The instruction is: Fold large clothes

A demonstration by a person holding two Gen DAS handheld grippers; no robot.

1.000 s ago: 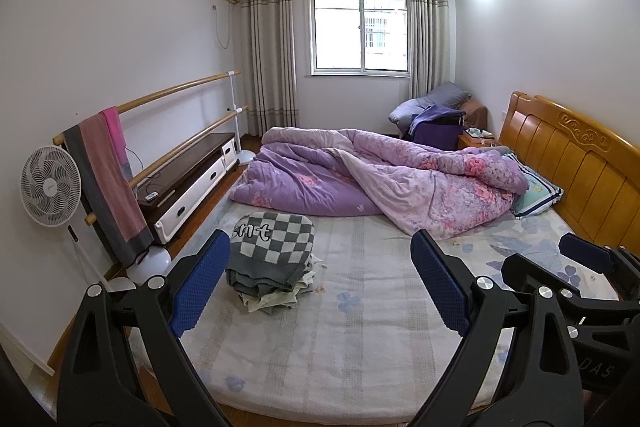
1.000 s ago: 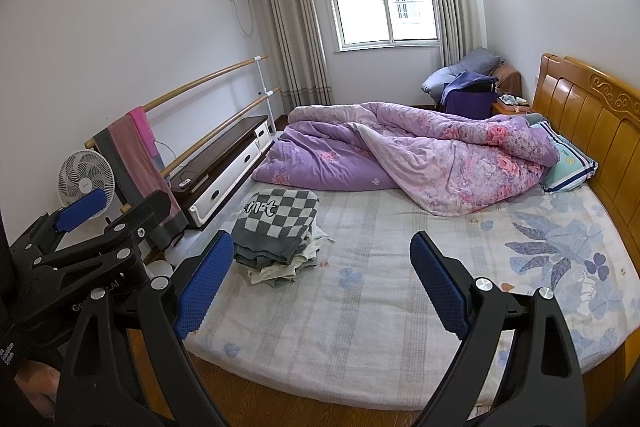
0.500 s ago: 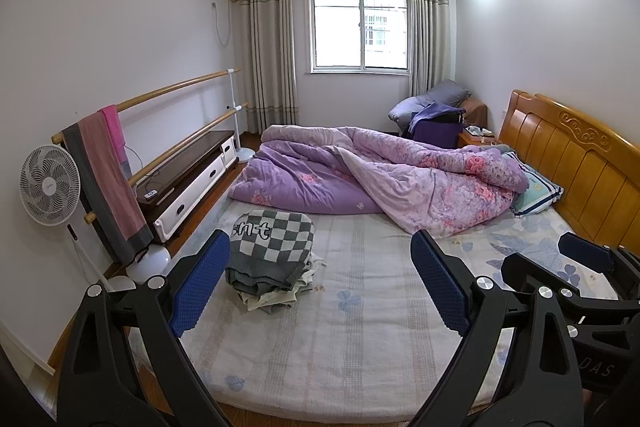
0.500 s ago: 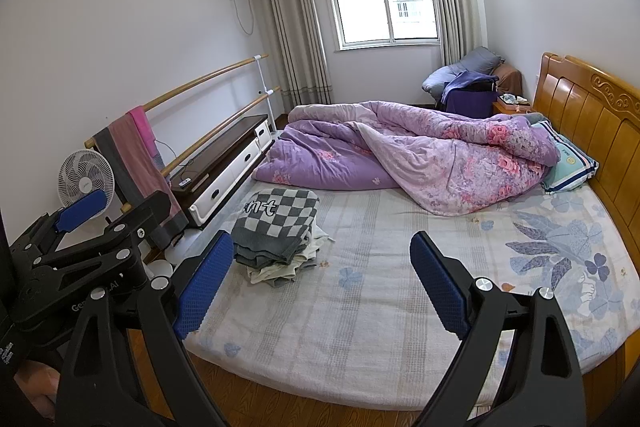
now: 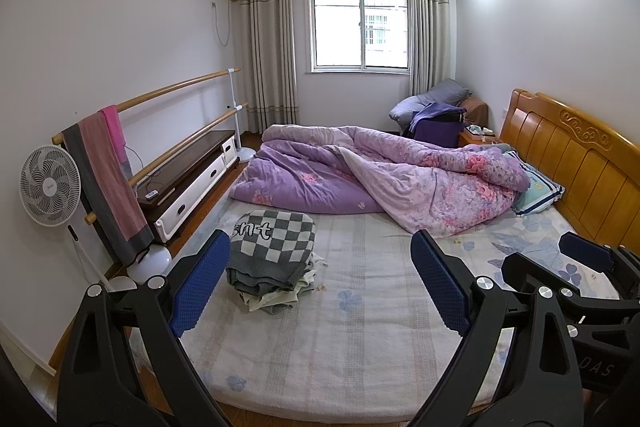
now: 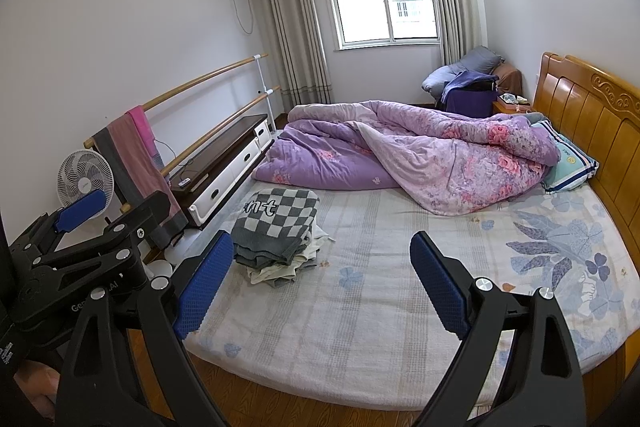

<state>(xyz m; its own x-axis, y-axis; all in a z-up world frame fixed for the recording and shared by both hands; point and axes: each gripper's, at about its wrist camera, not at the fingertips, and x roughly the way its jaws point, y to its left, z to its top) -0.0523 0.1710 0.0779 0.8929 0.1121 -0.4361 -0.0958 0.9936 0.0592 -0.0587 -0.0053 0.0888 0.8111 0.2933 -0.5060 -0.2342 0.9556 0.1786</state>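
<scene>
A pile of folded clothes (image 5: 276, 255) with a grey-and-white checked garment on top lies on the left part of the bed (image 5: 360, 327); the same pile of clothes (image 6: 280, 235) shows in the right wrist view. My left gripper (image 5: 320, 287) hangs open above the bed's near edge, with nothing between its blue pads. My right gripper (image 6: 322, 287) is likewise open and empty, held over the foot of the bed (image 6: 380, 327). Each gripper appears at the edge of the other's view. Both are well short of the pile.
A crumpled purple floral quilt (image 5: 380, 175) covers the far half of the bed, with a pillow (image 5: 536, 187) by the wooden headboard (image 5: 580, 155). Along the left wall stand a fan (image 5: 50, 187), a wooden double rail with towels (image 5: 108, 179) and a low cabinet (image 5: 188, 175).
Both views drift very slightly; the grippers stay open and the pile has not moved.
</scene>
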